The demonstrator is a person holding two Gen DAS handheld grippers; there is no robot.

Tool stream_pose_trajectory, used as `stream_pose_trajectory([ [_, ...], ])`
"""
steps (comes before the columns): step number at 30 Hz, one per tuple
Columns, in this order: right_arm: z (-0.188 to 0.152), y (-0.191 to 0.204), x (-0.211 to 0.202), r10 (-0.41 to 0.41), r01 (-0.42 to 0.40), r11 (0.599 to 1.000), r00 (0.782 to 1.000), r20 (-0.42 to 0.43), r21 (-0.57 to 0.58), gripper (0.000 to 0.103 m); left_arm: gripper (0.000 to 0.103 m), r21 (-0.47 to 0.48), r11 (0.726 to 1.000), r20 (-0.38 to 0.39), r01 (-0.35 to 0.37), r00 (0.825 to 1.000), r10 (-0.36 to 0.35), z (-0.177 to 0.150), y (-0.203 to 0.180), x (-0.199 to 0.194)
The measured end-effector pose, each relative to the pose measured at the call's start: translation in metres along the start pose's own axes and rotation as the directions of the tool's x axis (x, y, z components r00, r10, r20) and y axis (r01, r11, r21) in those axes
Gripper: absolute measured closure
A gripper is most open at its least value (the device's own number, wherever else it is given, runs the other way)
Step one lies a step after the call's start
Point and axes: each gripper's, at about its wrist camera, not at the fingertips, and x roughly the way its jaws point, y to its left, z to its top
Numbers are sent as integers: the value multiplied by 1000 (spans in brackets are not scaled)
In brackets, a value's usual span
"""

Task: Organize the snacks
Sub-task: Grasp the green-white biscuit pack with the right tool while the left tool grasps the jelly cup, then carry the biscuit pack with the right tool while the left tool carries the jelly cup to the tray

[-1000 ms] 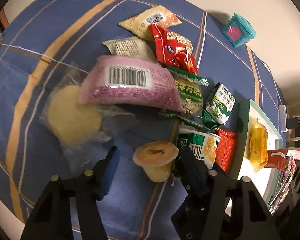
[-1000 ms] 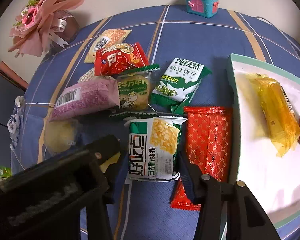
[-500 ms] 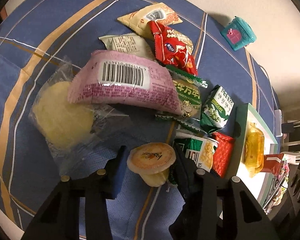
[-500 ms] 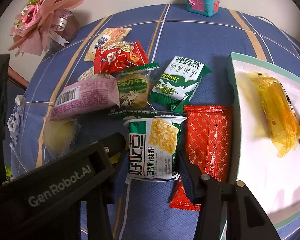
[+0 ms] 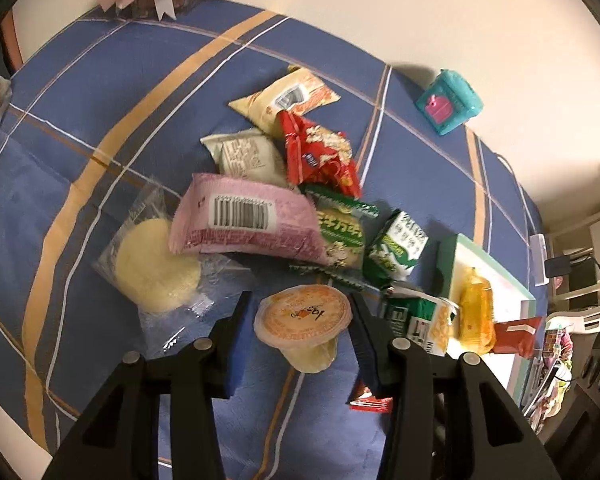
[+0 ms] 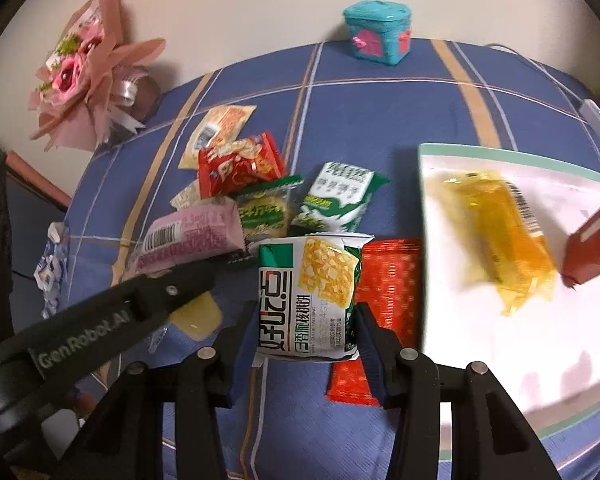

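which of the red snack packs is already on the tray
The plain red pack at the tray's right edge, beside the yellow pack. The patterned red pack and red popcorn-print pack lie on the tablecloth.
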Motion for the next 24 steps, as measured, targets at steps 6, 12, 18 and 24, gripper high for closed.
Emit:
stream_pose_trajectory([
  [6,7,-33,-24,-57,53,995,997,46,88,54,56,45,999,23,21,999,-22,-4,-18,-13],
  [12,9,-79,-56,-129,107,974,987,101,200,54,56,124,992,28,38,999,-42,-15,-53,-18],
  [18,7,-129,-92,-191,137,942,969,154,306,54,56,216,976,22,43,999,-49,-30,-90,-20],
  [24,1,-178,-118,-263,176,898,949,173,403,54,56,324,945,-3,53,998,-55,-53,-135,-13],
])
